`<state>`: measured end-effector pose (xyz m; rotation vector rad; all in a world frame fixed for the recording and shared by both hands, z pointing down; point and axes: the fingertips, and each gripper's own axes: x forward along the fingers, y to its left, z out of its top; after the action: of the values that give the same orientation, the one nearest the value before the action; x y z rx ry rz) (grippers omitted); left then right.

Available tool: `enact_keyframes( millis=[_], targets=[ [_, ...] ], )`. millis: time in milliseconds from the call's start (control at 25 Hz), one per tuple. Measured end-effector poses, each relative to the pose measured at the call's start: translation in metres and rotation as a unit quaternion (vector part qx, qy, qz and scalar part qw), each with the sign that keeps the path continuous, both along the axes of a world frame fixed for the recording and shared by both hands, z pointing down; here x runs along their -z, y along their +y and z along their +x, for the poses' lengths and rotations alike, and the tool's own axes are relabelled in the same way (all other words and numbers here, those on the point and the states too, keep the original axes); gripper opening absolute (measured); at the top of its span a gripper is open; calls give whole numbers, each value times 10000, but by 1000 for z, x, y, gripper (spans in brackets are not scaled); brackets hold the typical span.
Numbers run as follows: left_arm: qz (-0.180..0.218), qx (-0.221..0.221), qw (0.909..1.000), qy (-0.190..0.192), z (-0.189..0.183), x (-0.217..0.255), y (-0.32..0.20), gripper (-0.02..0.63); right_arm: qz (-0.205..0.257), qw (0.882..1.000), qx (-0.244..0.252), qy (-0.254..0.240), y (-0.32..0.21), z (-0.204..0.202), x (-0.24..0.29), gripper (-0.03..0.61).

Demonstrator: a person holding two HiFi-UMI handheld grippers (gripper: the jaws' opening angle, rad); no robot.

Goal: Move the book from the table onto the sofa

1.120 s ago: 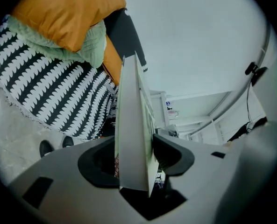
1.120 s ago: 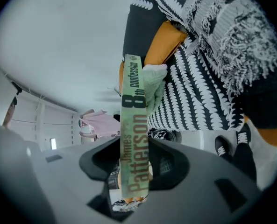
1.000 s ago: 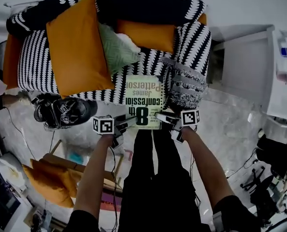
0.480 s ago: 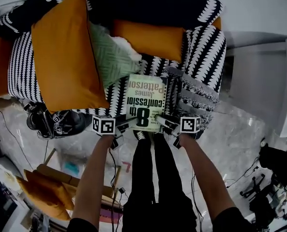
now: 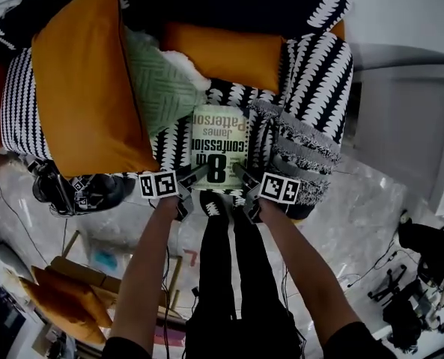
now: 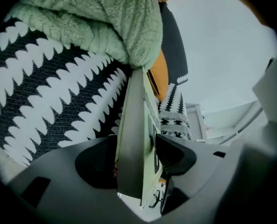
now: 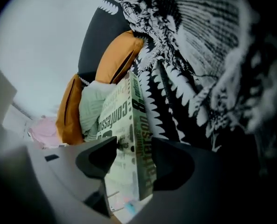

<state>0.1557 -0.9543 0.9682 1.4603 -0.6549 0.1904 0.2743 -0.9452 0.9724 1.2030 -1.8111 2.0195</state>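
Note:
The book, pale green with a big black "8", lies flat on the black-and-white sofa seat, its far end against a green cushion. My left gripper is at its near left corner and my right gripper at its near right corner. In the left gripper view the book's edge stands between the jaws of the left gripper. The right gripper view shows the spine between the jaws of the right gripper. Both pairs of jaws are opening and look slack on the book.
A large orange cushion leans on the sofa's left, another orange cushion at the back. A fringed patterned throw drapes the right arm. The person's dark legs stand before the sofa. A black object lies on the floor at left.
Both grippers and the book went forward and down from the sofa's front edge onto the seat. The book now rests flat there, further in.

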Motion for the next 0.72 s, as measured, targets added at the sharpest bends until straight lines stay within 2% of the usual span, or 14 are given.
enact_keyframes(
  millis=[120,240,400,480,560,600,680,720],
  targets=[
    [-247,464,9974,-486,-19,-15,-1,253,-86,9993,187,307,7,5,-8,232],
    [-381,484,9951,-775,-31,-22,7,253,-26,9989,294,369,9,8,-7,232],
    [-422,657,9954,-547,-37,-13,14,253,274,9980,279,492,1,13,5,232],
    [-448,746,9955,-361,-36,-3,20,253,497,9951,408,750,-4,19,12,232],
    [-442,802,9958,-85,-30,12,28,253,609,9931,610,800,-2,19,21,232],
    [-401,801,9960,58,-25,22,33,252,657,9922,754,740,1,18,28,213],
    [-248,744,9966,247,-15,45,43,214,828,9872,1171,703,14,15,47,61],
    [-136,692,9972,232,-13,58,47,174,930,9828,1428,712,22,14,58,8]
  ],
)
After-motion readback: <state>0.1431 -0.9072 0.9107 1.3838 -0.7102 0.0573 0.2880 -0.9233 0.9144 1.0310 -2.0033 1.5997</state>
